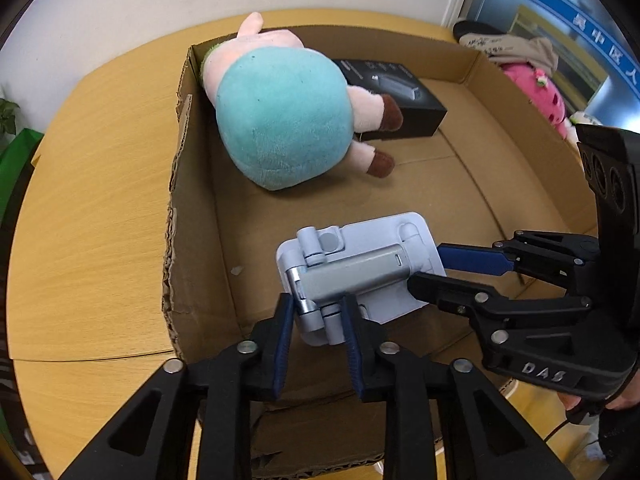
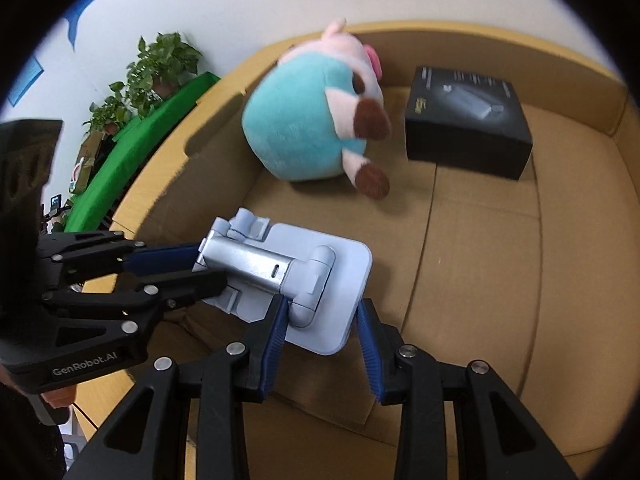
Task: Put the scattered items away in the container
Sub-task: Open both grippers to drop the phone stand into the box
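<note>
A pale blue folding phone stand hangs over the open cardboard box, held from both ends. My left gripper is shut on its hinge end. My right gripper is shut on the opposite base edge. In the right wrist view the stand sits between my right gripper's pads, with my left gripper clamping it from the left. A teal and pink plush pig and a black product box lie inside the box at the far end.
The box sits on a round wooden table. More plush toys lie beyond the box's right wall. Green cloth and potted plants stand off the table to the left. The box floor lies bare to the right of the stand.
</note>
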### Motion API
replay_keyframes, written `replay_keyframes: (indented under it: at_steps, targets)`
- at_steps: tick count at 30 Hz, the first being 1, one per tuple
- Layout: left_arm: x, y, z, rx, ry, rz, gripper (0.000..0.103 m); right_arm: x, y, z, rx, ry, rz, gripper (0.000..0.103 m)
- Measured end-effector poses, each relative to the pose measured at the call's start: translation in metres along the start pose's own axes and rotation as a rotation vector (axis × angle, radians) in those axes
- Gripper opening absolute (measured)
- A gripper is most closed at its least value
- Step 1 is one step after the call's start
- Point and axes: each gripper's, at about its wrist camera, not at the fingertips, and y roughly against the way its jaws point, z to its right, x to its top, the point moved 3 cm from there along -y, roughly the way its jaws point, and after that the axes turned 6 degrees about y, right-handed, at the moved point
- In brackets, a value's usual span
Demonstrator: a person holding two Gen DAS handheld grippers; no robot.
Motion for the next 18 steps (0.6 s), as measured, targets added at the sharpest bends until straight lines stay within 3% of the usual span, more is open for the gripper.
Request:
replay_keyframes:
  at_steps: [2,5,8,10,13,15,18]
  targets:
    - [-0.001,-0.006,-0.001,0.01,0.004,-0.032,0.012,-0.004,-0.003,0.001,0.001,-0.007,-0.016,0.034]
    - [-0.001,-0.006,0.0,0.012,0.007,-0.028,0.012,-0.007,0.001,0.002,0.02,-0.016,-0.004,0.036]
    - [-0.002,-0.005,-0.006,0.057,0.021,-0.007,0.015,-0.007,0.01,0.005,0.019,-0.02,0.018,0.051]
    - [-0.003,0.005,-0.009,0.053,0.048,0.026,0.036,-0.009,0.023,0.007,0.019,-0.02,0.054,0.06]
    - [-0.005,0.043,-0.01,0.062,0.092,0.176,0.068,-0.012,0.053,0.007,-0.038,-0.004,0.121,0.07]
    - [-0.012,0.072,-0.005,0.068,0.107,0.294,0.081,-0.016,0.078,0.006,-0.098,0.021,0.176,0.079]
    - [-0.026,0.11,0.014,0.096,0.096,0.465,0.087,-0.024,0.116,0.002,-0.177,0.055,0.253,0.079]
